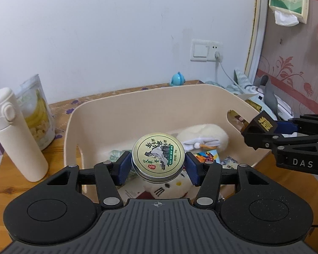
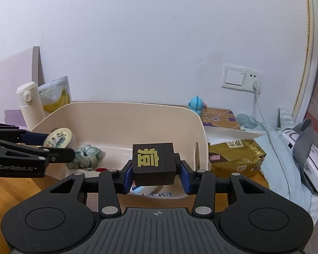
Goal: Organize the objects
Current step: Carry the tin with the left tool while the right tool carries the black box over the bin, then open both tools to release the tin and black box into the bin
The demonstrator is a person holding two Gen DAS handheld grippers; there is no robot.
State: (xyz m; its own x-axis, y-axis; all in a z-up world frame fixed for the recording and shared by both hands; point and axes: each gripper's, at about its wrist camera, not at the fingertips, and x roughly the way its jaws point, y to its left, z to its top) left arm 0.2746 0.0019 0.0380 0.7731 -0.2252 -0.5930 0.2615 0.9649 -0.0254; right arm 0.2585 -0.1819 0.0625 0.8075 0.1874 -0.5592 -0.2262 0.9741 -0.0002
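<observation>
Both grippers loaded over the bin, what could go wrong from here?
1. The round tin is pinched only at its curved rim by the left gripper; it may slip.
2. The right gripper with the black cube is close by: possible collision.
3. Dropped, the tin lands on plush toys and may roll.

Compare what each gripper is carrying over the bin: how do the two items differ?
The round tin in the left gripper is a flat metal disc with a cream, plant-printed lid; the black box in the right gripper is a dark cube with one gold character. The round tin is clamped across its rim, the black box across flat sides. Both are held off the table at the beige bin.
</observation>
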